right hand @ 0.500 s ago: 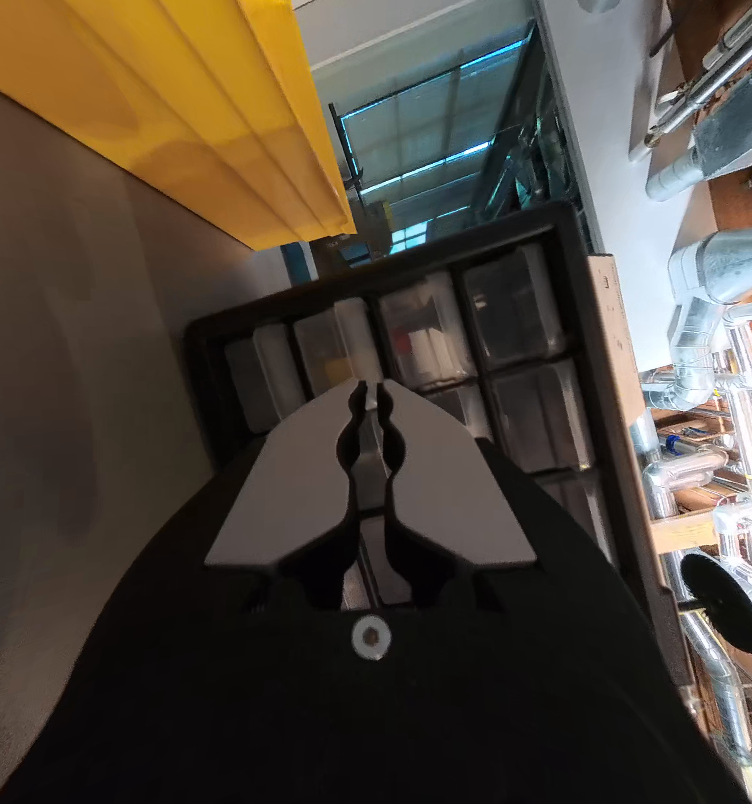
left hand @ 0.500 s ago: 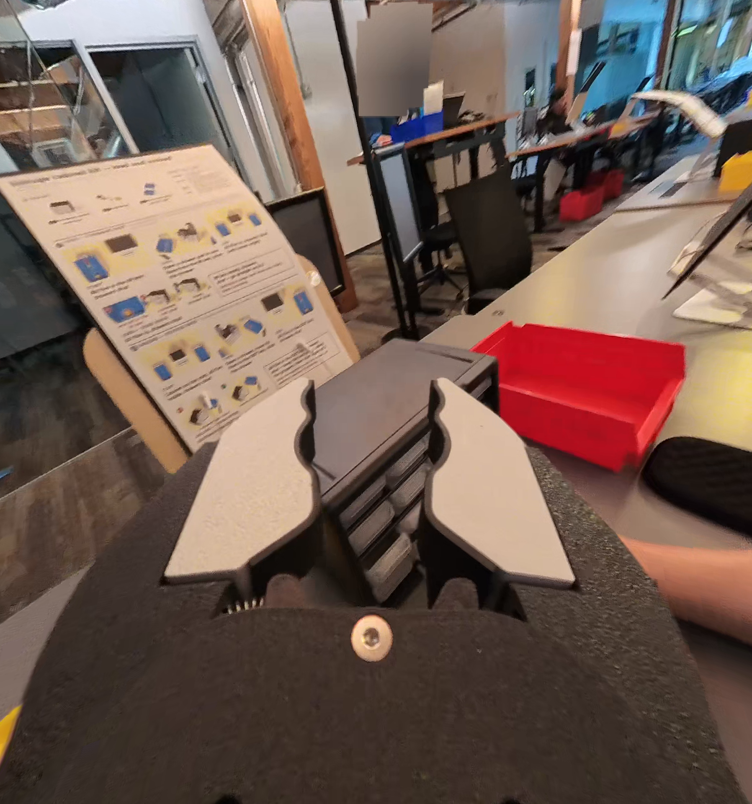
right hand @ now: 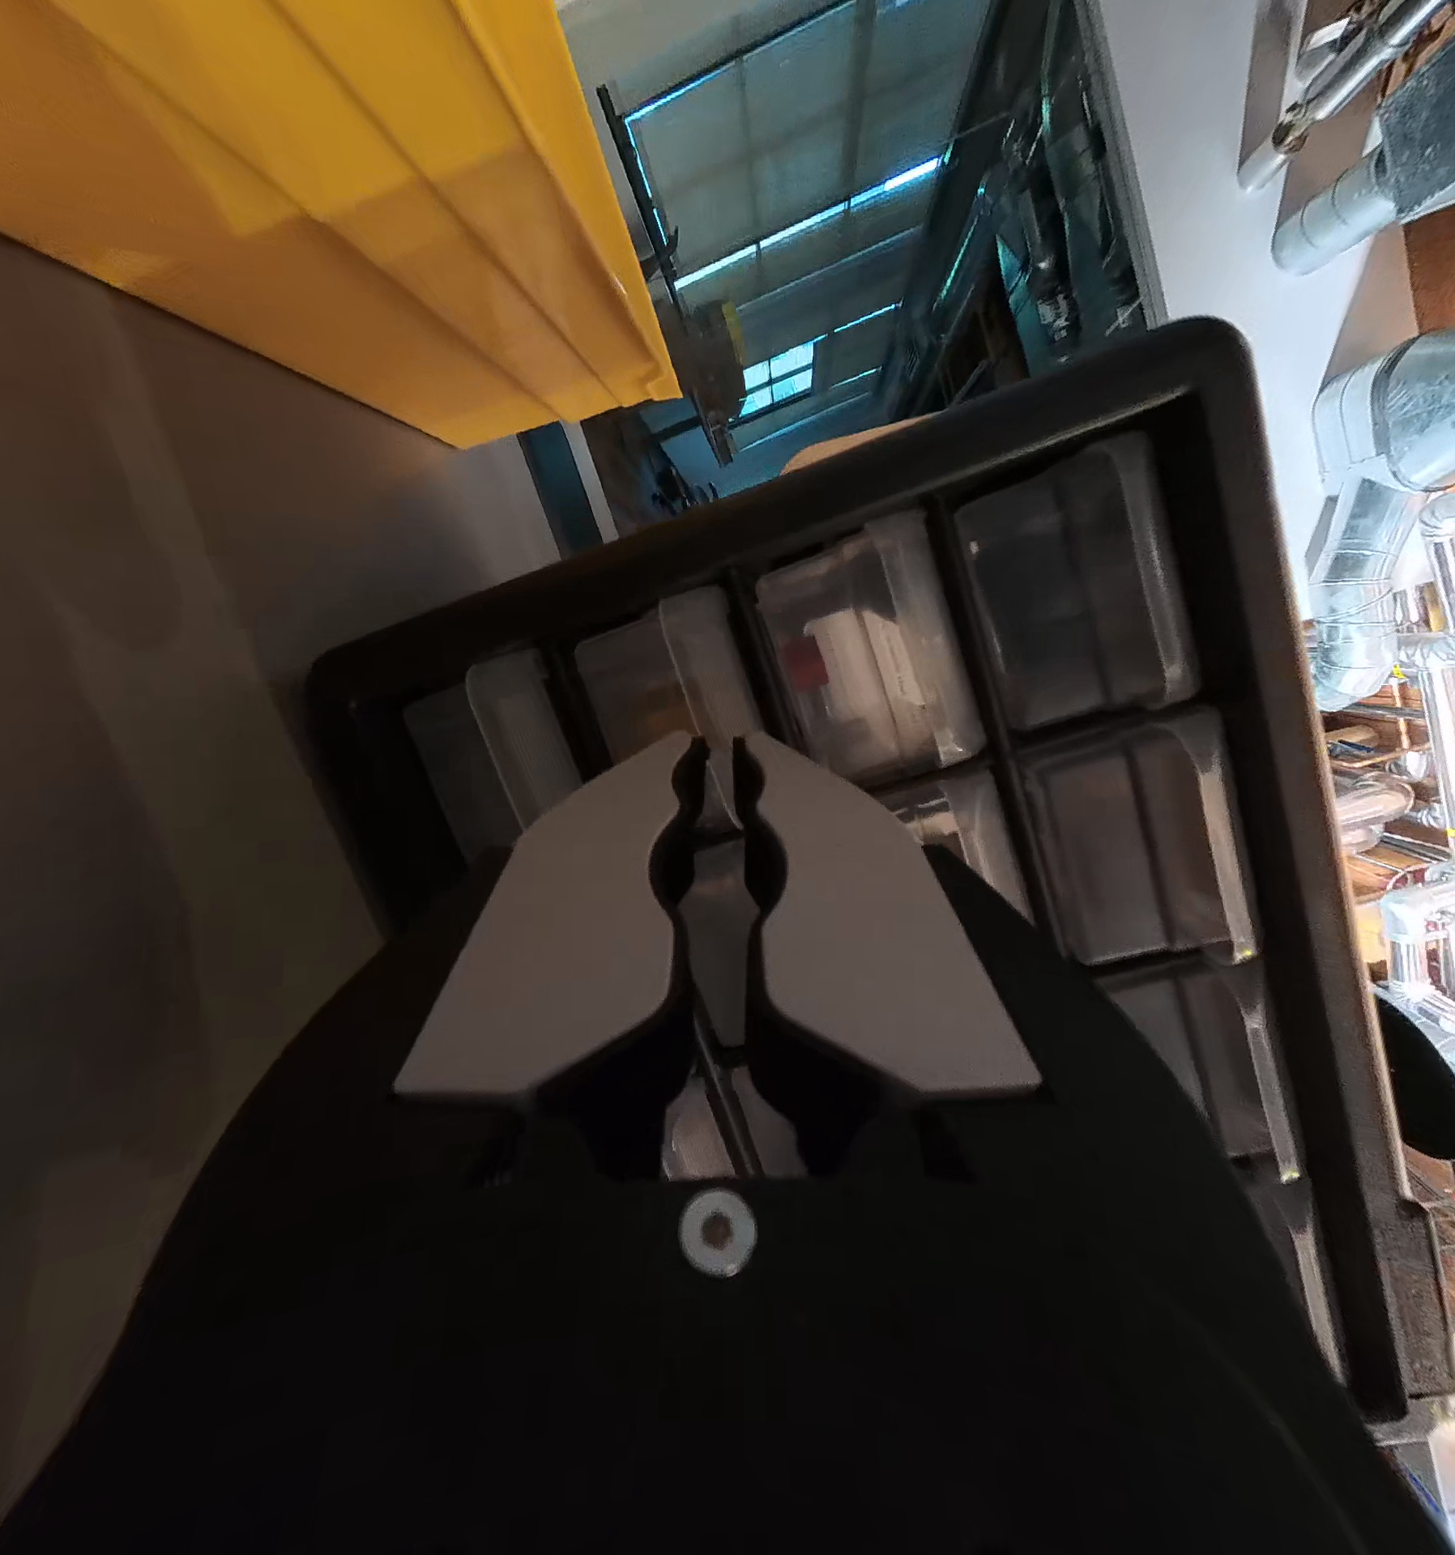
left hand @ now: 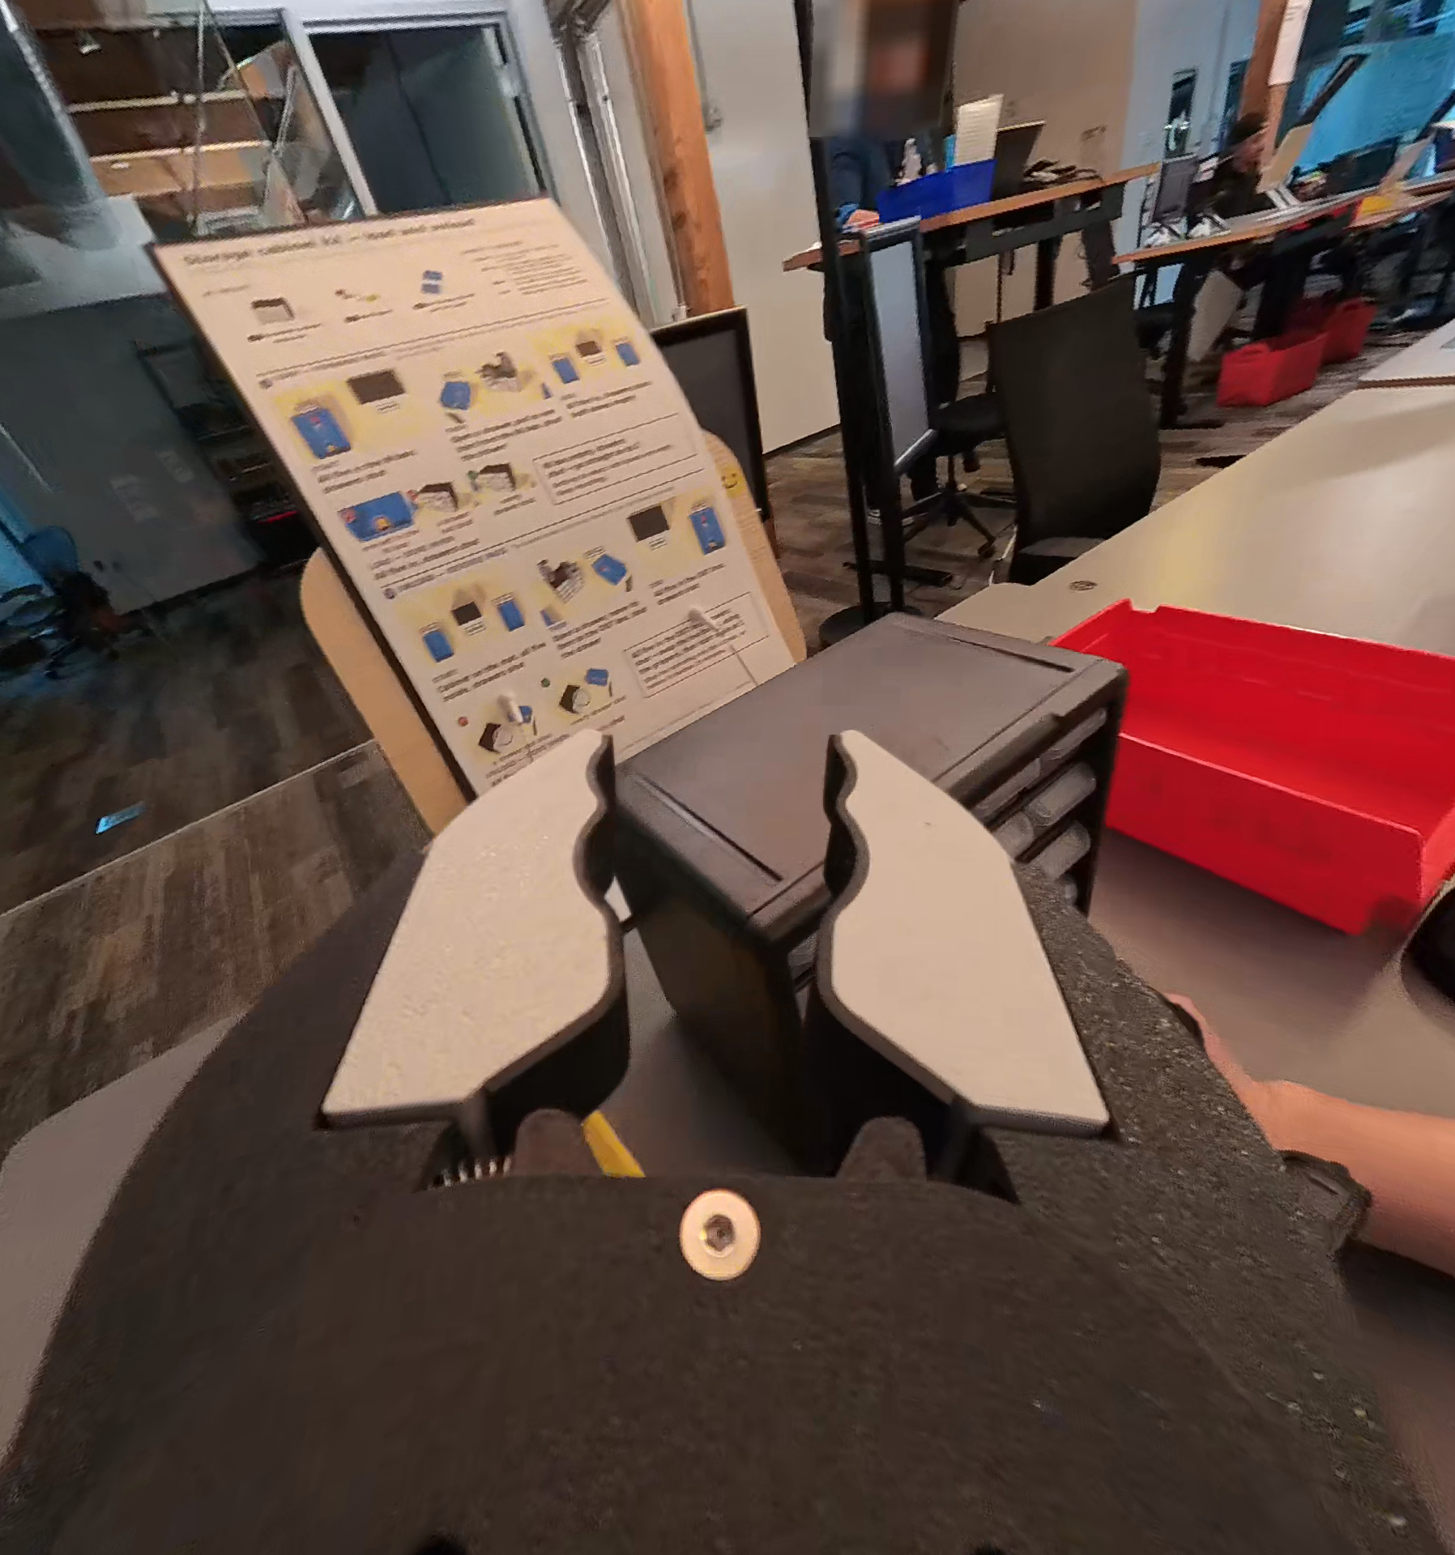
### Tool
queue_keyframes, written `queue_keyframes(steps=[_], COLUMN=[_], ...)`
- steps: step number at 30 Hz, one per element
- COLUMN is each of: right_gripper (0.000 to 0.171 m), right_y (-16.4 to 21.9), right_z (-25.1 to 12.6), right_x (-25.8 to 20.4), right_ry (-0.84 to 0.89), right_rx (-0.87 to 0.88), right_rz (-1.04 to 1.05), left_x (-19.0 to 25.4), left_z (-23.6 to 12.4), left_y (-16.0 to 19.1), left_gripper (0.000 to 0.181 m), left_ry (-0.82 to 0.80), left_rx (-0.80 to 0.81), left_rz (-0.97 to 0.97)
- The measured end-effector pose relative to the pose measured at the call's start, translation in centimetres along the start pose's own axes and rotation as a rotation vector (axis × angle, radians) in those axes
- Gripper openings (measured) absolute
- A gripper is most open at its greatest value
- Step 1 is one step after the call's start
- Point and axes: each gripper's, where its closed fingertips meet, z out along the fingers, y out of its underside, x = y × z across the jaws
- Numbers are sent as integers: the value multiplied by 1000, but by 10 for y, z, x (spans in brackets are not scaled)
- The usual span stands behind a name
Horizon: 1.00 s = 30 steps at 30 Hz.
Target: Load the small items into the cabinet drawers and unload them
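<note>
two claws are seen at one black cabinet on the grey tabletop. in the left wrist view, a printed board is propped at the left, behind the cabinet. the left claw is held wide, its fingers set to either side of the cabinet's near top corner; contact cannot be told. a red bin is seen just right of the cabinet, and a forearm lies at the right edge. in the right wrist view, turned sideways, a yellow bin is seen at upper left. the right claw is closed narrowly on the handle of a clear drawer in the cabinet's front. small items are seen blurred inside the neighbouring drawer.
</note>
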Motion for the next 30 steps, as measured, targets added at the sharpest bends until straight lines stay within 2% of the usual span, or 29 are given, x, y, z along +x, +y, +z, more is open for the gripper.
queue_keyframes(steps=[6,11,17,24,30], right_gripper=[8,8,9,10,10], right_y=[-10,-11,2,14,43], right_z=[-8,-19,-27,-38,-70], right_x=[3,11,84,178,259], right_ry=[6,-19,19,38,70], right_rx=[62,81,52,95,163], right_rz=[18,58,339,579,937], left_x=[-28,-31,-22,3,18], left_z=[-5,-4,4,24,24], left_y=[13,22,26,26,3], left_gripper=[49,52,52,51,51], left_ry=[-50,-33,2,0,15], left_rx=[-40,-60,-48,-26,124], left_rz=[-53,-73,-73,16,-32])
